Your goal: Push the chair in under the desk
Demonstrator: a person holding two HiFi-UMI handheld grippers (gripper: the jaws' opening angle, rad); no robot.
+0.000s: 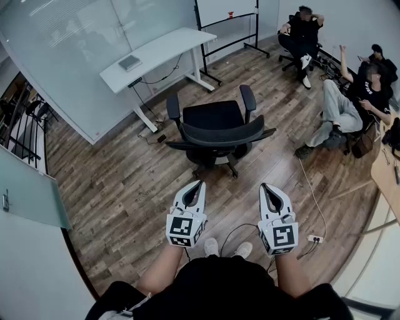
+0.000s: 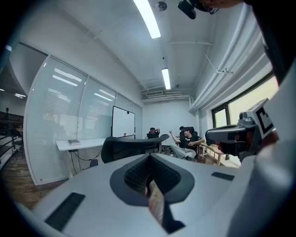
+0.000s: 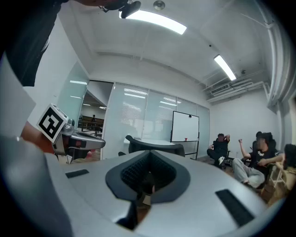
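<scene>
A black mesh-back office chair (image 1: 215, 128) on castors stands in the middle of the wooden floor, its back turned to me and its seat facing the white desk (image 1: 156, 55) by the glass wall. A gap of floor lies between chair and desk. My left gripper (image 1: 199, 185) and right gripper (image 1: 266, 187) are held side by side, short of the chair's backrest, both shut and empty. The chair's backrest (image 2: 134, 147) shows beyond the left jaws, and the same backrest (image 3: 155, 147) rises over the right jaws.
A book or tablet (image 1: 130, 62) lies on the desk, with cables under it. A wheeled whiteboard (image 1: 228, 19) stands behind. Two seated people (image 1: 340, 94) are at the right, with a power strip (image 1: 315, 238) and cord on the floor and a wooden table (image 1: 389, 175) at the right edge.
</scene>
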